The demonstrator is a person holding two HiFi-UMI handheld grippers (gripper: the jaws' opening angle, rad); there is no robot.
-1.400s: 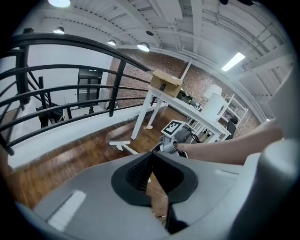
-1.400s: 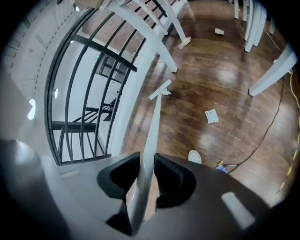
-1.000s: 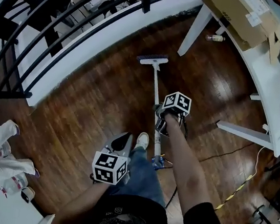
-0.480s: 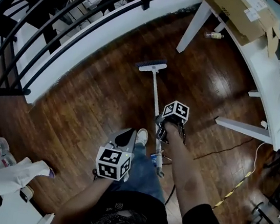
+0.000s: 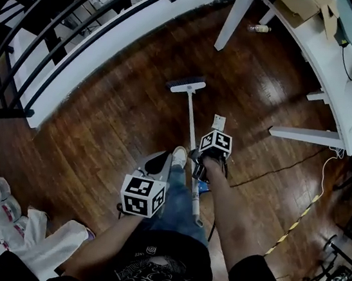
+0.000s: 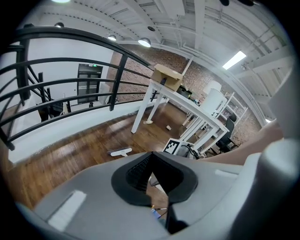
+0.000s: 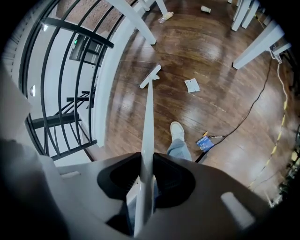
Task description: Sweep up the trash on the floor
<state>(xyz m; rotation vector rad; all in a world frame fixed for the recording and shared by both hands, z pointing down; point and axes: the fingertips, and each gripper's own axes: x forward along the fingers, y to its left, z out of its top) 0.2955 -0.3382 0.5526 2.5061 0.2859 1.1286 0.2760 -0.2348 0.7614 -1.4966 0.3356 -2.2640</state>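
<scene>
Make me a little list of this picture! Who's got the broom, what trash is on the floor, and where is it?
right hand-held gripper: shut on the broom handle
left hand-held gripper: jaws together, holding nothing
broom: head down on the floor, ahead of the person
paper: flat on the floor, right of the broom, not touching it
bottle: lying by a table leg, farther off
floor: dark wood
</scene>
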